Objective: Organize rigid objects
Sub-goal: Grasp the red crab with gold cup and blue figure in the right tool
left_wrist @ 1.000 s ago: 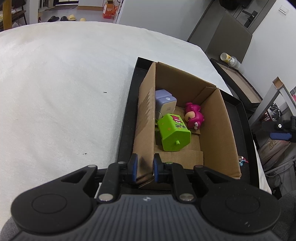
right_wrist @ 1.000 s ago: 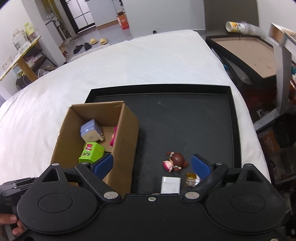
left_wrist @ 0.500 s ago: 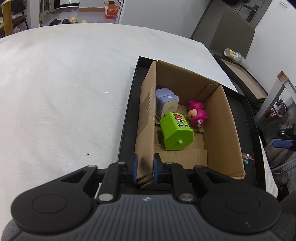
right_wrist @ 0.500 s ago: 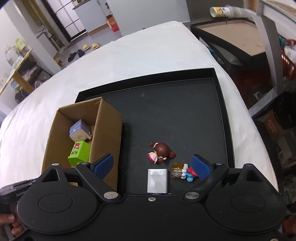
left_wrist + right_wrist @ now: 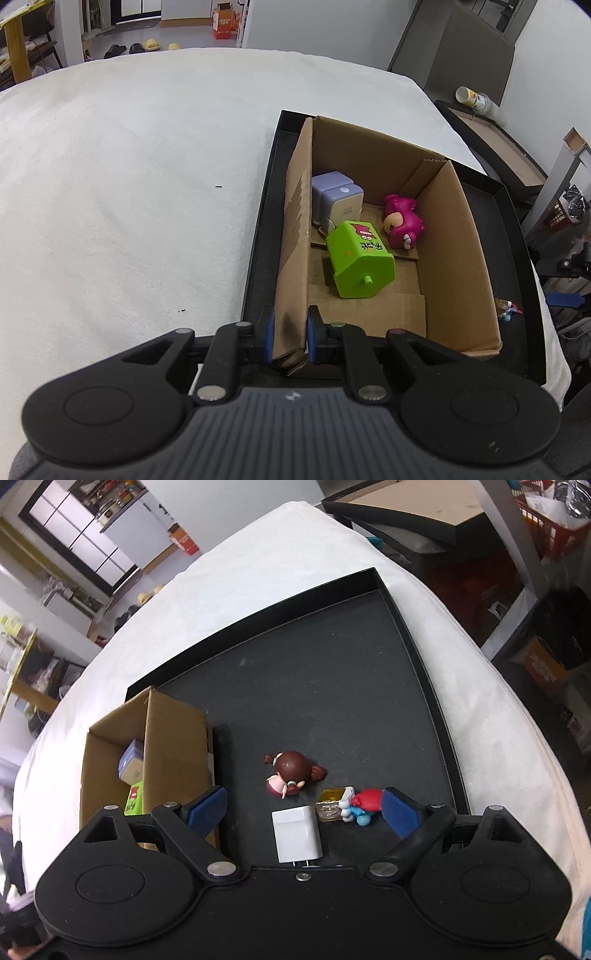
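Right tool (image 5: 303, 808) hanging spread wide over white charger (image 5: 297, 833), its long axis running along tool's pointing line; left tool (image 5: 290, 330) pinching cardboard box (image 5: 458, 236) wall.

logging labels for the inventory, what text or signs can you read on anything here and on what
Green box toy: dark characters and a red label on its top face, too blurred to read.
Purple and white cube: a small round mark and faint print, unreadable.
Cup beyond the table: printed design, too small to read.
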Demonstrator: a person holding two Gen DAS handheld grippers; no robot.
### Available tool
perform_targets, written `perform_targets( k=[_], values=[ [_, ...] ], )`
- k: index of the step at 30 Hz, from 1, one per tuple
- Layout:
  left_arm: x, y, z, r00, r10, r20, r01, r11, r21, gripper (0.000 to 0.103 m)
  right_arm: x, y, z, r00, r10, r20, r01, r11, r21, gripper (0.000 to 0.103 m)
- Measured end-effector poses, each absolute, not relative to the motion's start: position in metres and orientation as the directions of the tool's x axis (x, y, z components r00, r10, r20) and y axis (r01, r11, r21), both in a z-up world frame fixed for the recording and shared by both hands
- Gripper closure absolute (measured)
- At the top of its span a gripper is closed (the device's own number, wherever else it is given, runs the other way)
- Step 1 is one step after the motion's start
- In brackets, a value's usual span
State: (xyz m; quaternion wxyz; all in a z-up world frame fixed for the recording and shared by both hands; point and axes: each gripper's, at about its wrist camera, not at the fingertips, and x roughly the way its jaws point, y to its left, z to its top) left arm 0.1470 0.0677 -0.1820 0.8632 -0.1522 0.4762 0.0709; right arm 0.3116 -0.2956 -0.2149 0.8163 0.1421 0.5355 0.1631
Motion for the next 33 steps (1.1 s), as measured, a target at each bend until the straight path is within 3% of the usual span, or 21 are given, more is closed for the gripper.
perform_targets(
  k=[9, 22, 23, 25, 26, 33],
  values=[
    [0.148, 0.061, -0.181, 0.529, 0.007, -0.849, -0.273, 0.948, -0.162, 0.088, 0.322, -0.303, -0.24, 0.306, 0.371, -0.877, -0.029, 0.924, 0.38, 0.025],
    [0.15, 0.062, -0.182, 0.524, 0.008, -0.852, -0.282, 0.945, -0.165, 0.088, 0.335, -0.278, -0.267, 0.268, 0.229, -0.936, -0.078, 0.973, 0.216, 0.025],
    [0.15, 0.062, -0.182, 0.525, 0.007, -0.851, -0.281, 0.945, -0.166, 0.088, 0.335, -0.276, -0.269, 0.267, 0.22, -0.938, -0.083, 0.975, 0.205, 0.026],
    [0.15, 0.062, -0.183, 0.525, 0.006, -0.851, -0.281, 0.945, -0.167, 0.088, 0.336, -0.272, -0.272, 0.264, 0.197, -0.944, -0.095, 0.979, 0.178, 0.04],
    [0.15, 0.062, -0.183, 0.525, 0.006, -0.851, -0.281, 0.945, -0.166, 0.088, 0.336, -0.27, -0.274, 0.255, 0.194, -0.947, -0.1, 0.98, 0.174, 0.042],
    [0.148, 0.062, -0.181, 0.529, 0.006, -0.849, -0.282, 0.944, -0.169, 0.088, 0.327, -0.269, -0.267, 0.26, 0.182, -0.948, -0.114, 0.981, 0.157, 0.044]
  ],
)
